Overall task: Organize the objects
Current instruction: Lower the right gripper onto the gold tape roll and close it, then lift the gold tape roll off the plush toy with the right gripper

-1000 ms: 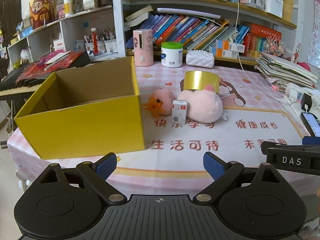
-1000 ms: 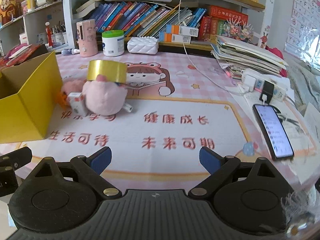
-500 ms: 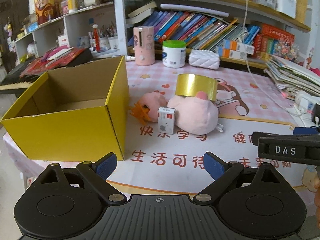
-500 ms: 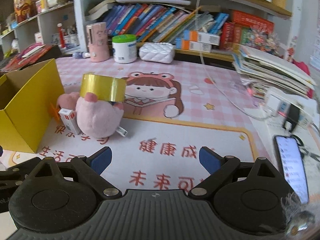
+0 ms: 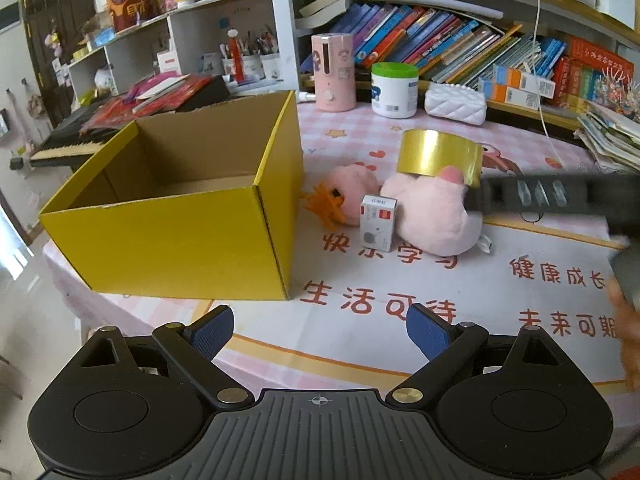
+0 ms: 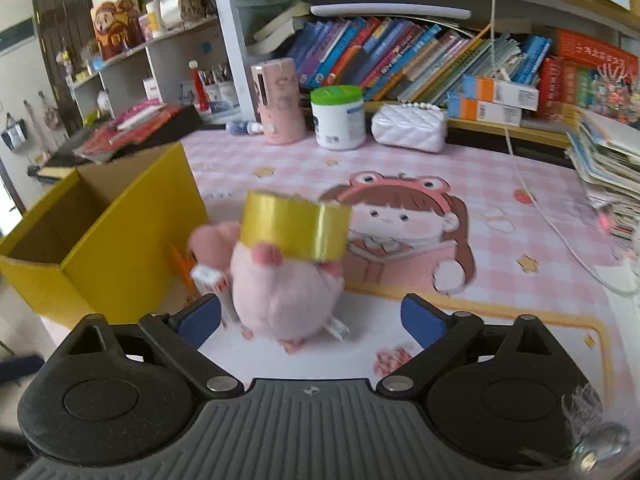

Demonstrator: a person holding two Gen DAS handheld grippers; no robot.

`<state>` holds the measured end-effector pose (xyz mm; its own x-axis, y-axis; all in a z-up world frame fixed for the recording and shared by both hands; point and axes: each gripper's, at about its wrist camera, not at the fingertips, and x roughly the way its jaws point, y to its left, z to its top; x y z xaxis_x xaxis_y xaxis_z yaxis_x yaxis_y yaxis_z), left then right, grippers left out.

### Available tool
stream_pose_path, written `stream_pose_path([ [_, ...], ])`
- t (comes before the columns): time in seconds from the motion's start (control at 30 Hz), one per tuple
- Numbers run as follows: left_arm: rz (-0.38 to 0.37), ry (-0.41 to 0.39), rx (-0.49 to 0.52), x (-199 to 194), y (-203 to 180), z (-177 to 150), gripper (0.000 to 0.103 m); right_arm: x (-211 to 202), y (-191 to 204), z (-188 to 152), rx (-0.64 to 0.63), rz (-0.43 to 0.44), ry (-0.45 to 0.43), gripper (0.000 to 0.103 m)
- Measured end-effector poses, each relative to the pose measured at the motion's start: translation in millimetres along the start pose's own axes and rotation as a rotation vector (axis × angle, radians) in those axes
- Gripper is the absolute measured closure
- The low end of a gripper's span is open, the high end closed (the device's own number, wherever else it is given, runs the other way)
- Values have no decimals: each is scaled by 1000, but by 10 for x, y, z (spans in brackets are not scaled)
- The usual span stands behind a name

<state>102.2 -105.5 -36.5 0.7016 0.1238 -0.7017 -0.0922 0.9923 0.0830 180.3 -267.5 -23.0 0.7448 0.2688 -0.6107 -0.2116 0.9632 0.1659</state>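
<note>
An open yellow cardboard box (image 5: pixel 180 236) stands on the table's left; it also shows in the right wrist view (image 6: pixel 120 240). Beside it lie a pink plush toy (image 5: pixel 432 216) with a gold tape roll (image 5: pixel 440 158) on top, a small white box (image 5: pixel 378 228) and a smaller pink plush with orange parts (image 5: pixel 344 198). My right gripper (image 6: pixel 312 318) is open, its fingers on either side of the pink plush (image 6: pixel 288 296) under the tape roll (image 6: pixel 296 232). My left gripper (image 5: pixel 320 332) is open and empty, near the table's front edge.
A pink dispenser (image 5: pixel 334 72), a green-lidded white jar (image 5: pixel 394 90) and a white quilted pouch (image 5: pixel 456 102) stand at the back by bookshelves. Stacked papers (image 6: pixel 608 164) and a white cable (image 6: pixel 560 240) lie on the right. The pink printed mat (image 5: pixel 440 292) covers the table.
My right gripper has moved forward and left, up to the pink plush, which now sits between its open fingers. My left gripper's view has shifted a little to the right.
</note>
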Motion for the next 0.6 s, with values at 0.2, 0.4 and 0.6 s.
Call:
stream_pose_path([
  [0.2,-15,1,34,7,-83,-12,8,362,-72,271,36,7,12,4],
  [0.4,-22,17,30,46,-99,-13,8,786,-159,461,79,48,72,3],
  [0.6,-36,20,23,82,-121,16,8,986,-97,576,47,104,77,8],
])
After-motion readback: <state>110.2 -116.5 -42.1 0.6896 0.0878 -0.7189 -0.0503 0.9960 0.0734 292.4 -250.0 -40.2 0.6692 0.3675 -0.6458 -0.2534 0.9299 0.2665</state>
